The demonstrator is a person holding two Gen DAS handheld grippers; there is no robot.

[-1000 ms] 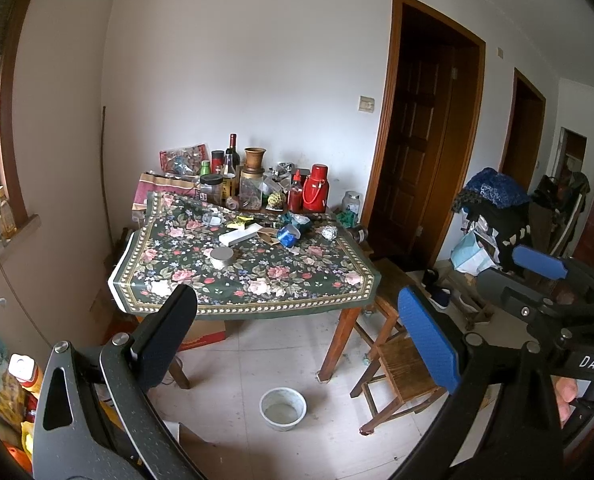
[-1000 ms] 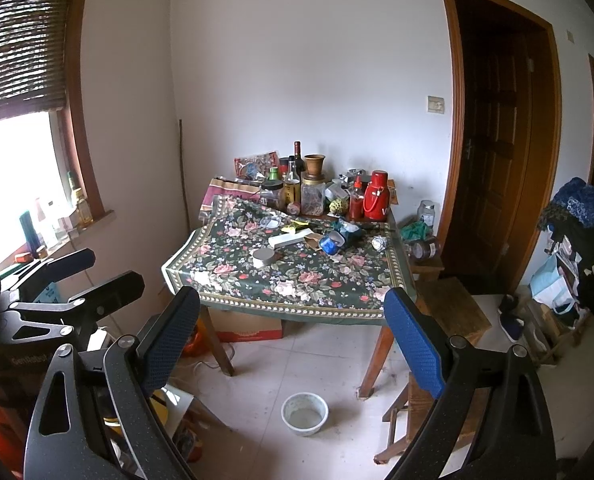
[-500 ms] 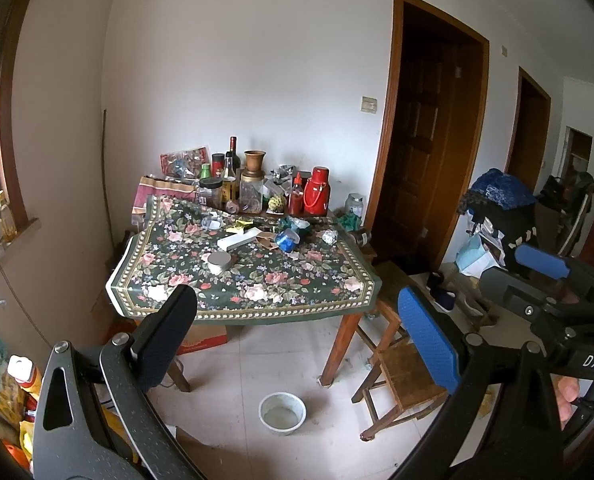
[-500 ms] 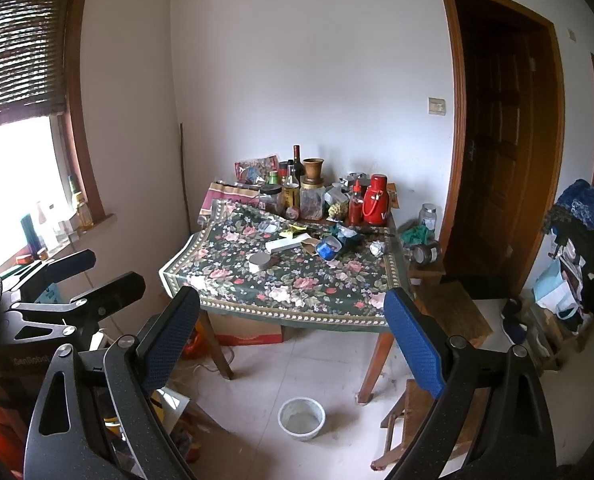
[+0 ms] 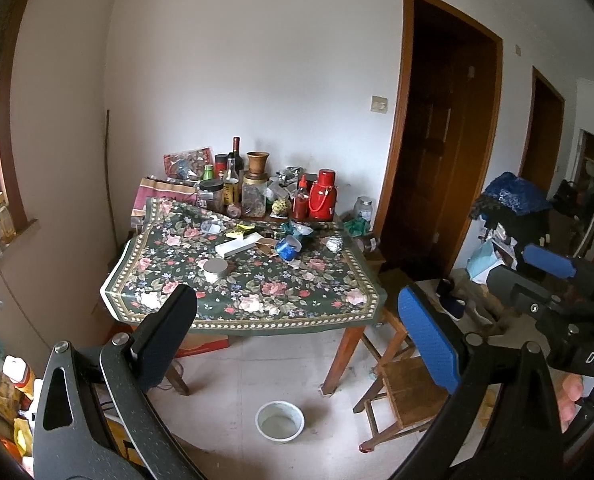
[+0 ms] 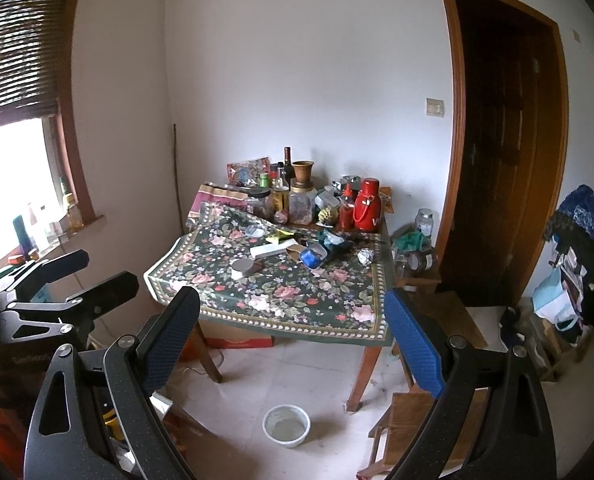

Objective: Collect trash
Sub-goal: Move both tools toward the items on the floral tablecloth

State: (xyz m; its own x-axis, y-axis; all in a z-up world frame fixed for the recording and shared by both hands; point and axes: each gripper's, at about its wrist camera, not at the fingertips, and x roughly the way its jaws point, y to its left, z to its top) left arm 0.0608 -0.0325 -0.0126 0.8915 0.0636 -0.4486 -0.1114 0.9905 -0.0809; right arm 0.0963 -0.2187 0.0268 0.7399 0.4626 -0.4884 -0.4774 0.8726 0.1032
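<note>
A table with a floral cloth stands ahead by the wall. On it lie scraps: a crumpled blue wrapper, a foil ball, a yellow wrapper, a white box and a round tin. My left gripper is open and empty, well short of the table. My right gripper is open and empty too; it also shows in the left wrist view.
Bottles, jars and a red thermos crowd the table's back edge. A white bowl sits on the floor before the table. A wooden stool stands at its right corner. Doors are at right, a window sill at left.
Both grippers have drawn slightly back and shifted; the table sits a little further and more central in both views. Both stay open and empty.
</note>
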